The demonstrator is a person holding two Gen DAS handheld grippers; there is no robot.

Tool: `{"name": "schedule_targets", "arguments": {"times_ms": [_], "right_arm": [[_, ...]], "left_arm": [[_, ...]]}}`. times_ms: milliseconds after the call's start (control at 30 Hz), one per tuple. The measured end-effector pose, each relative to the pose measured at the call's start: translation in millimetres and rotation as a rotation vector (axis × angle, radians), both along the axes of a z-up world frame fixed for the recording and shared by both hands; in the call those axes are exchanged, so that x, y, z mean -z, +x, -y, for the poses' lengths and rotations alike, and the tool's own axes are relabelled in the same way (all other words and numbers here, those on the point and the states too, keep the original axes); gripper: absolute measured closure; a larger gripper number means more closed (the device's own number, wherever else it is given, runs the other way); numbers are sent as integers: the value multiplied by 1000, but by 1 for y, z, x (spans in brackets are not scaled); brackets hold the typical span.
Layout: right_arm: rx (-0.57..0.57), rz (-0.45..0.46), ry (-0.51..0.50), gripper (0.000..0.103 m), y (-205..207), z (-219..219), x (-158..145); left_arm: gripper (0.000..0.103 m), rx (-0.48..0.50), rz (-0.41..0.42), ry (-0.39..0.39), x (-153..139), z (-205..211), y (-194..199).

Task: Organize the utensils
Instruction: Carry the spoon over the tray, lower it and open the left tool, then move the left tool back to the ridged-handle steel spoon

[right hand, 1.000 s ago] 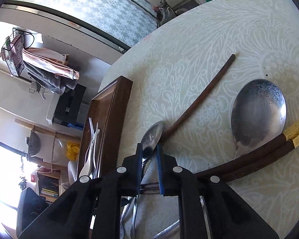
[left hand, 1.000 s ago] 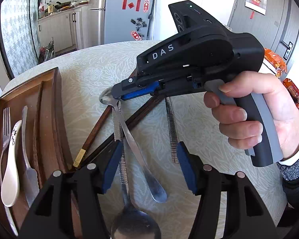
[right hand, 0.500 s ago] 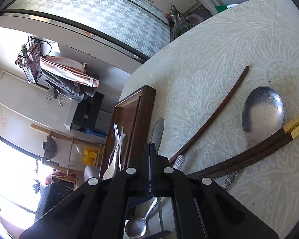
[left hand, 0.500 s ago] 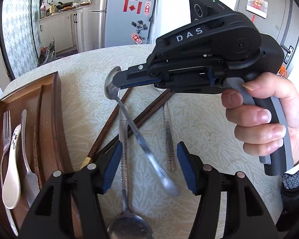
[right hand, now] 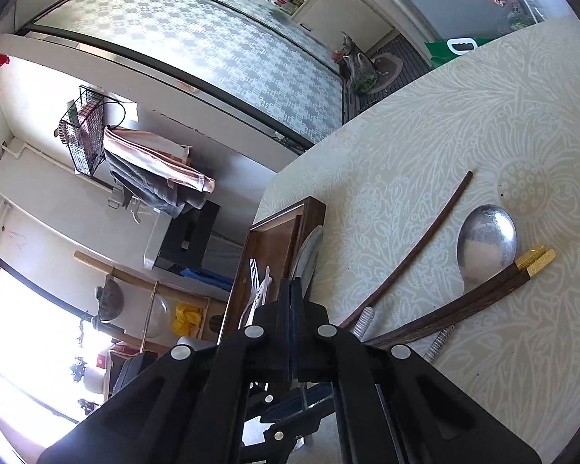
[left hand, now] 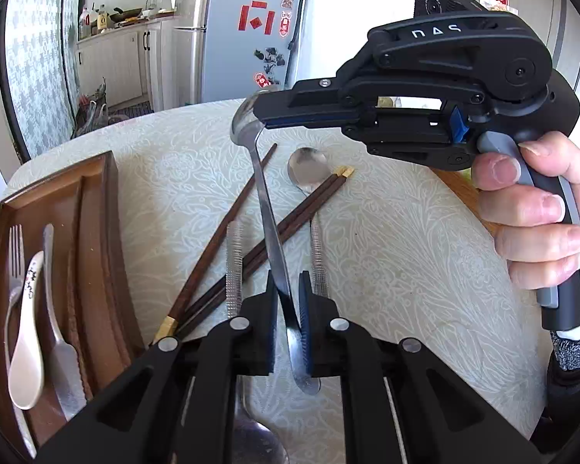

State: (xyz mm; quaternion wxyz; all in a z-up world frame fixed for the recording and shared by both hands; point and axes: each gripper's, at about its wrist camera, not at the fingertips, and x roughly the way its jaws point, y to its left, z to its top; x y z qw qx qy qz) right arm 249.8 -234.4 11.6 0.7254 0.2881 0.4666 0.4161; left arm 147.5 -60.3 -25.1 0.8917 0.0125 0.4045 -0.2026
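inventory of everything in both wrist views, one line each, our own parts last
table: one, cream patterned cloth, under everything
tray: one, brown wood, left on the table
fork: one, silver, in the tray
ceramic spoon: one, white, in the tray beside the fork
knife: one, silver, in the tray
chopsticks: three visible, dark brown with gold ends, crossed on the table
table spoons: two, silver with ribbed handles, on the table
held spoon: one, silver, lifted off the table
fridge: one, grey with magnets, background
right gripper: black, shut on the held spoon's bowl
left gripper: black, jaws just closed on its handle
hand: one, holding the right gripper
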Motion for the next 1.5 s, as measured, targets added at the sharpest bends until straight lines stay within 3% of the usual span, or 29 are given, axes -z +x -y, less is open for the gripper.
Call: {"name": "schedule_targets", "arguments": {"times_ms": [200,367,667,1267,1333,1400,1433,1500], "right_arm": [[-34,19,-7,102,-1,-25,-13],[-91,22,-4,102,-3,-72,-18],[-160,-12,-35,102,0,-143,1],[-165,-118,-118,97,18,-163,46],[-165,-121,-125,88,16,-163,47],[-175,-119,-117,60,14,-162,45],[-179,-117,-112,57,12,-163,43],[-165,-96,-132,40,9,-160,37]], "left_arm": [[91,-31,25,3,-13,-20,-7],[92,-96,34,5,-21,-61,-17],[93,-192,-11,39,-9,-120,-22],[90,-207,-43,49,1,-129,-15],[79,-207,-45,48,1,-127,-16],[70,-206,-43,56,0,-123,-16],[62,-208,-44,58,0,-122,-16],[56,-210,-46,55,-1,-121,-17]]}}
